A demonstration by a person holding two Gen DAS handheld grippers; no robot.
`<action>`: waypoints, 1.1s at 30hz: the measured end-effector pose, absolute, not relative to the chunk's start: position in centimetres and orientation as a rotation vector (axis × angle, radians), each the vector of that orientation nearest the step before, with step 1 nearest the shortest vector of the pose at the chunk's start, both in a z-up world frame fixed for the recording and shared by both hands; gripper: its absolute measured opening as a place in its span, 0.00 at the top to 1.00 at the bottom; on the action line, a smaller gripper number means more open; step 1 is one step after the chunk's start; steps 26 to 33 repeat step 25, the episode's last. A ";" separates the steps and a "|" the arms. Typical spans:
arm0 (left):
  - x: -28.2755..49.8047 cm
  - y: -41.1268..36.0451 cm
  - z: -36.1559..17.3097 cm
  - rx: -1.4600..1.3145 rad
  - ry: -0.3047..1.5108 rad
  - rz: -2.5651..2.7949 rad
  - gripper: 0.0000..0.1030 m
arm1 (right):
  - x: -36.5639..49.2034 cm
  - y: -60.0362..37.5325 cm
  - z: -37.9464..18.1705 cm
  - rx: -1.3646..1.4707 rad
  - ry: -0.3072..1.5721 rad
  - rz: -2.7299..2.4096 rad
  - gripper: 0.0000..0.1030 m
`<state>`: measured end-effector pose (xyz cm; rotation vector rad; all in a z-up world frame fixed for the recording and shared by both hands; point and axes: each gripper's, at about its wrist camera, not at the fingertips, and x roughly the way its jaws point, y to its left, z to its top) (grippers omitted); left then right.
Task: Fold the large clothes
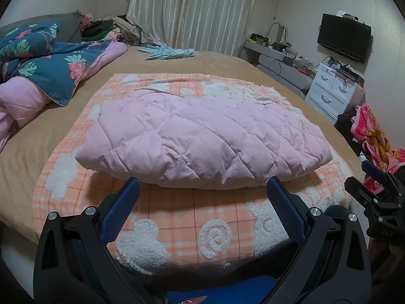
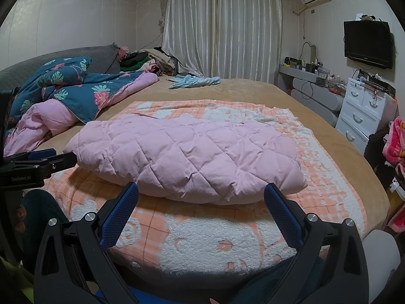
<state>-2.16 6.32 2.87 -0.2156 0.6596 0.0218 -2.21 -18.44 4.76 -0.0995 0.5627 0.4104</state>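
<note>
A pink quilted garment (image 1: pixel 202 139) (image 2: pixel 187 157) lies folded into a thick bundle on an orange-and-white checked blanket (image 1: pixel 207 233) (image 2: pixel 202 235) spread over the bed. My left gripper (image 1: pixel 203 187) is open just short of the bundle's near edge, nothing between its blue pads. My right gripper (image 2: pixel 202 192) is open too, in front of the bundle's near edge and empty. The right gripper also shows at the right rim of the left wrist view (image 1: pixel 372 177). The left gripper (image 2: pixel 38 162) shows at the left edge of the right wrist view.
A teal floral duvet with pink lining (image 1: pixel 45 71) (image 2: pixel 65 93) is heaped at the bed's left. A light blue cloth (image 1: pixel 169 52) (image 2: pixel 195 81) lies at the far side. White drawers (image 1: pixel 331 88) (image 2: pixel 362 111), a wall television (image 1: pixel 344 38) and pink patterned fabric (image 1: pixel 372 131) stand on the right.
</note>
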 end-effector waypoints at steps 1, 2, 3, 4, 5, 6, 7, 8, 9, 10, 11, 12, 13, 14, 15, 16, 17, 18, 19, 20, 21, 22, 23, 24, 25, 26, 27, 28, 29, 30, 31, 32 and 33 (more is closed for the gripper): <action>-2.2 6.3 2.9 -0.216 0.661 0.018 0.09 | -2.2 -18.5 4.8 -0.100 0.564 0.409 0.04; -2.2 6.3 2.8 -0.216 0.662 0.019 0.09 | -2.2 -18.7 4.8 -0.101 0.564 0.406 0.04; -2.3 6.4 2.8 -0.217 0.661 0.017 0.09 | -2.2 -18.8 4.8 -0.103 0.566 0.402 0.04; -2.2 6.4 2.8 -0.218 0.662 0.009 0.09 | -2.1 -18.9 4.8 -0.104 0.567 0.399 0.04; -2.2 6.5 2.7 -0.224 0.668 0.007 0.09 | -2.1 -19.0 4.8 -0.104 0.566 0.392 0.04; -2.2 6.6 2.5 -0.223 0.675 0.020 0.09 | -2.1 -19.2 4.8 -0.102 0.564 0.386 0.04; -2.2 6.6 2.4 -0.216 0.680 0.028 0.09 | -2.0 -19.5 4.7 -0.095 0.564 0.374 0.04; -2.2 6.7 2.2 -0.207 0.686 0.041 0.09 | -1.8 -20.0 4.7 -0.090 0.563 0.359 0.04; -2.2 6.8 2.0 -0.207 0.691 0.054 0.09 | -1.6 -20.5 4.7 -0.085 0.564 0.337 0.04; -2.1 7.1 1.8 -0.211 0.699 0.074 0.09 | -1.3 -21.1 4.6 -0.077 0.566 0.316 0.04; -2.1 7.4 1.7 -0.213 0.701 0.095 0.09 | -1.1 -21.7 4.5 -0.069 0.566 0.295 0.04; -2.1 7.7 1.6 -0.215 0.702 0.112 0.09 | -0.7 -22.6 4.3 -0.057 0.568 0.266 0.04; -2.1 8.2 1.5 -0.221 0.701 0.121 0.09 | -0.3 -23.6 4.2 -0.042 0.575 0.237 0.04; -2.1 8.8 1.5 -0.231 0.697 0.127 0.09 | 0.0 -24.5 4.2 -0.027 0.580 0.214 0.04; -2.0 9.5 1.5 -0.241 0.691 0.145 0.09 | 0.4 -25.9 4.0 -0.006 0.583 0.184 0.04; -1.9 10.3 1.6 -0.249 0.688 0.167 0.09 | 0.9 -27.1 3.8 0.011 0.588 0.154 0.04; -1.5 11.2 1.6 -0.258 0.689 0.184 0.09 | 1.4 -28.5 3.6 0.028 0.596 0.122 0.04; -1.3 12.2 1.5 -0.268 0.690 0.209 0.09 | 2.1 -30.8 3.4 0.060 0.605 0.079 0.04; -0.7 13.8 1.4 -0.284 0.691 0.240 0.09 | 2.6 -32.7 3.0 0.081 0.608 0.034 0.04; -0.2 15.7 1.4 -0.301 0.689 0.272 0.09 | 3.3 -35.0 2.5 0.089 0.609 -0.031 0.04; 0.2 17.5 1.3 -0.315 0.685 0.308 0.09 | 4.1 -37.9 1.8 0.100 0.621 -0.107 0.04; 0.8 20.1 1.1 -0.329 0.688 0.363 0.09 | 4.7 -40.0 1.1 0.114 0.631 -0.158 0.04; 1.3 22.6 0.9 -0.342 0.696 0.417 0.09 | 5.7 -43.4 -0.1 0.128 0.650 -0.231 0.04; 1.5 24.4 0.7 -0.348 0.695 0.456 0.09 | 6.8 -47.0 -1.6 0.134 0.694 -0.316 0.04; 2.1 28.0 0.4 -0.361 0.691 0.528 0.09 | 7.7 -49.5 -3.0 0.133 0.731 -0.374 0.04; 2.1 28.0 0.4 -0.361 0.691 0.528 0.09 | 7.7 -49.5 -3.0 0.133 0.731 -0.374 0.04; 2.1 28.0 0.4 -0.361 0.691 0.528 0.09 | 7.7 -49.5 -3.0 0.133 0.731 -0.374 0.04; 2.1 28.0 0.4 -0.361 0.691 0.528 0.09 | 7.7 -49.5 -3.0 0.133 0.731 -0.374 0.04; 2.1 28.0 0.4 -0.361 0.691 0.528 0.09 | 7.7 -49.5 -3.0 0.133 0.731 -0.374 0.04; 2.1 28.0 0.4 -0.361 0.691 0.528 0.09 | 7.7 -49.5 -3.0 0.133 0.731 -0.374 0.04; 2.1 28.0 0.4 -0.361 0.691 0.528 0.09 | 7.7 -49.5 -3.0 0.133 0.731 -0.374 0.04; 2.1 28.0 0.4 -0.361 0.691 0.528 0.09 | 7.7 -49.5 -3.0 0.133 0.731 -0.374 0.04; 2.1 28.0 0.4 -0.361 0.691 0.528 0.09 | 7.7 -49.5 -3.0 0.133 0.731 -0.374 0.04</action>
